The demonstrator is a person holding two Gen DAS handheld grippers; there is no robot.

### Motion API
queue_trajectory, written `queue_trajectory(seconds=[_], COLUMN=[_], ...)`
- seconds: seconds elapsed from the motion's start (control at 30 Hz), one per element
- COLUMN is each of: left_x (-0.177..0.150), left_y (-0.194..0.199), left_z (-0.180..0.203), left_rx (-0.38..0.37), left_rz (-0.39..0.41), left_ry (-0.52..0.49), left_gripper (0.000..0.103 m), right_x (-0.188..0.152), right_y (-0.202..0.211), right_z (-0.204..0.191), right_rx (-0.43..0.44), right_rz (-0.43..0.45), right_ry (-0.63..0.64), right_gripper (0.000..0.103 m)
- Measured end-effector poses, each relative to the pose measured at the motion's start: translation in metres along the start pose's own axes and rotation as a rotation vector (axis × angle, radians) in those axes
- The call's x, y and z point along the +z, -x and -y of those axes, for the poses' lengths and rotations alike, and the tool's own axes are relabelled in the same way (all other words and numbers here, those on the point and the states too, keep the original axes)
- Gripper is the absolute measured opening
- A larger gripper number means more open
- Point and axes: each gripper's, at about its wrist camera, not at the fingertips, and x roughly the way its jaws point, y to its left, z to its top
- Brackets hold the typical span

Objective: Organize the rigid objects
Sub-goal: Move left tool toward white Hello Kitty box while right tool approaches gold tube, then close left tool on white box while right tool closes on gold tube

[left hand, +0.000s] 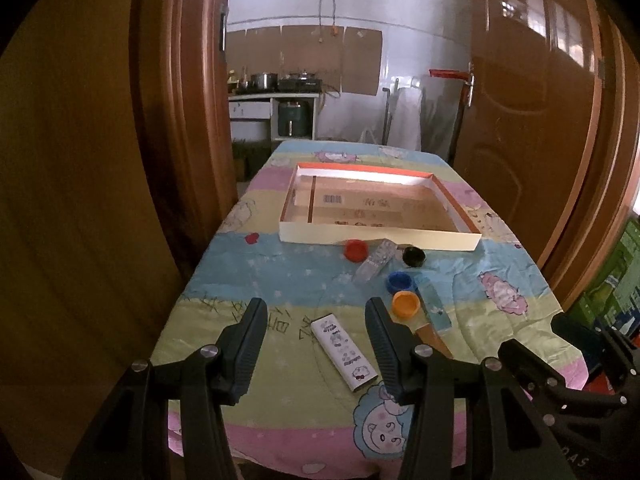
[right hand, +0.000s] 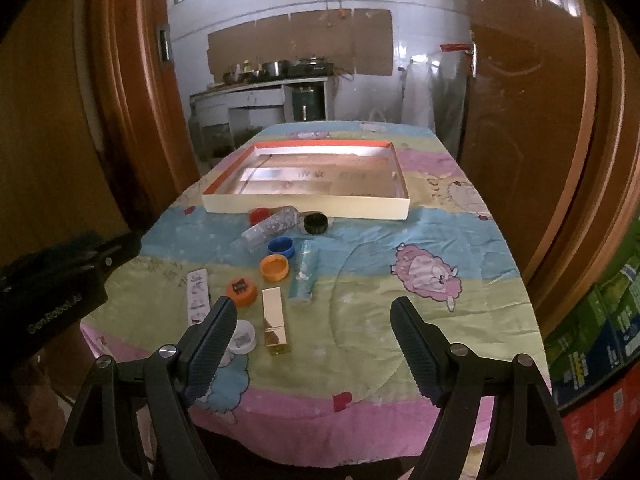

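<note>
Hovering above the near end of the table point(right hand: 460, 240), both grippers hold nothing. Left gripper point(left hand: 316, 324) has its jaws spread wide, white printed box point(left hand: 344, 351) lying on the cloth between them. Right gripper point(right hand: 312, 322) is also wide open, over bare cloth right of the items. Shallow tray point(right hand: 306, 203) with orange inner rim sits at the far middle of the table, nothing loose inside. Just in front of the tray: red cap point(left hand: 355, 249), clear bottle point(left hand: 374, 262) lying on its side, black cap point(left hand: 413, 256). Nearer: blue cap point(right hand: 281, 246) and orange cap point(right hand: 274, 267) close together, blue tube point(right hand: 304, 276) lying just right of them. Nearer still in the right wrist view: orange lid with dark mark point(right hand: 241, 291), gold box point(right hand: 275, 322), white lid point(right hand: 242, 338) partly hidden behind the left finger. All items outside the tray.
</note>
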Motion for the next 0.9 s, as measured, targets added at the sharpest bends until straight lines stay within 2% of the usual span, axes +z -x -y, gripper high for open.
queue_trajectory(seconds=[0.57, 0.9], left_x=[-0.006, -0.015], left_y=[-0.044, -0.078], left_z=[-0.002, 0.0], left_rx=[0.029, 0.021], left_rz=[-0.056, -0.126], left_ry=[-0.007, -0.017], left_gripper=[0.051, 0.051], right_x=[-0.002, -0.006], right_y=[-0.037, -0.067], right_z=[-0.007, -0.01], right_rx=[0.033, 0.058], right_rz=[-0.03, -0.078], right_ry=[0.046, 0.064], right_gripper=[0.08, 0.08])
